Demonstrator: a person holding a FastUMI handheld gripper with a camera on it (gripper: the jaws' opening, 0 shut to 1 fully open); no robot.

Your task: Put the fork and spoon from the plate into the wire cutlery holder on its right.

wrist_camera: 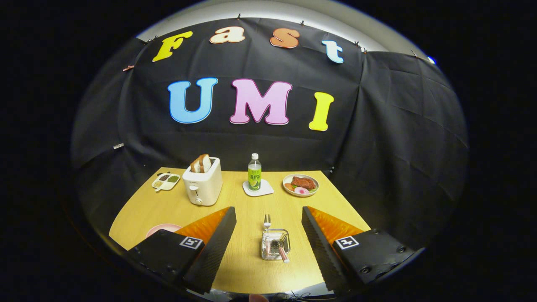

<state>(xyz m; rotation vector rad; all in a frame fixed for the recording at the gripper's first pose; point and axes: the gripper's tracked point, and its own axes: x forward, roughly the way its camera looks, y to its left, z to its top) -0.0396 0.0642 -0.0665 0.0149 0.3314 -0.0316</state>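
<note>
The wire cutlery holder [275, 244] is seen standing on the wooden table [247, 268], between the two fingers of the gripper [268, 243] and well below them. A fork [267, 221] is held upright in the holder, its tines risen above the far rim. A second utensil with a pinkish handle [283, 253] is leaned inside the holder, its end stuck out over the near right corner; whether it is the spoon cannot be told for certain. The fingers are spread wide apart and nothing is gripped between them. A pink plate [160, 229] is found to the left of the holder, largely hidden behind the left finger. Farther back on the table, a white toaster [203, 184] with slices of bread [201, 163] in its slots is set at the left, and beside it a small divided dish [166, 181] of seasonings is placed. A bottle with a green label [254, 173] is stood on a white coaster [258, 188] near the middle. At the right, a plate of food [301, 185] is laid near the far edge of the table.
</note>
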